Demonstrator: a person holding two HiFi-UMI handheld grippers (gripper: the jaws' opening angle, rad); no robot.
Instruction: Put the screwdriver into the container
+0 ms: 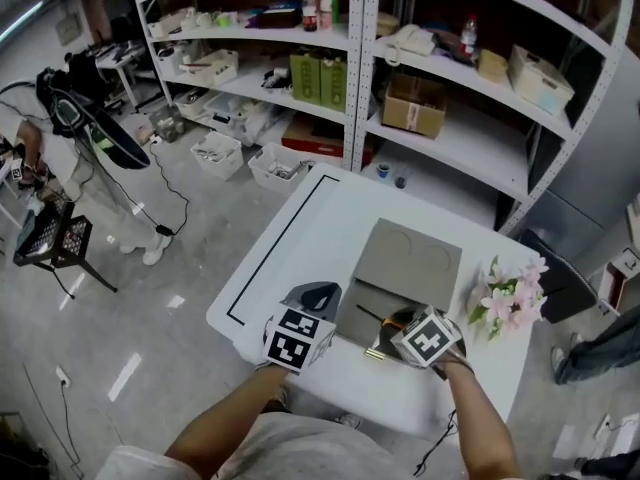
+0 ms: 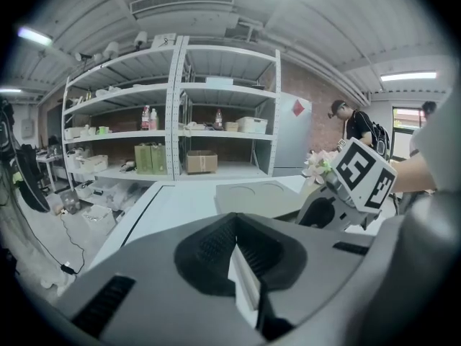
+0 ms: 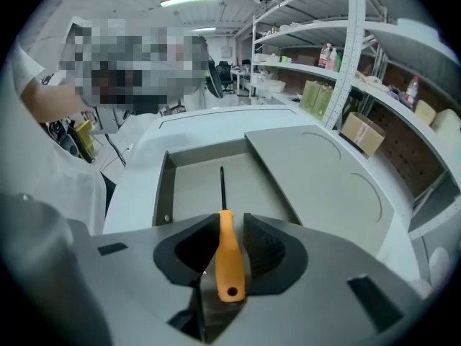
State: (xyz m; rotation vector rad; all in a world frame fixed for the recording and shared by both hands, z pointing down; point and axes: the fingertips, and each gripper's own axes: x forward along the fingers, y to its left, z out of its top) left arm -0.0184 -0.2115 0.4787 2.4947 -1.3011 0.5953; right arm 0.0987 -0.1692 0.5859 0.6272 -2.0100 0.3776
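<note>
Orange handle of screwdriver [image 3: 229, 262] loose between right tongs [image 3: 229, 220], pads spread clear of it: released. Black shaft stretched along floor of grey container [image 3: 162, 193], so seemingly set down inside already. Left tongs [image 2: 234, 225] pinched together, empty, held aside near bench [image 2: 180, 207] edge, probably to keep out of the drop. Grey slab [image 3: 324, 186] beside container, mouth left uncovered.

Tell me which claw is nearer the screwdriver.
Right. The right claw straddles the screwdriver, handle between its jaws, over the container; the left claw sits apart, left of the container.
</note>
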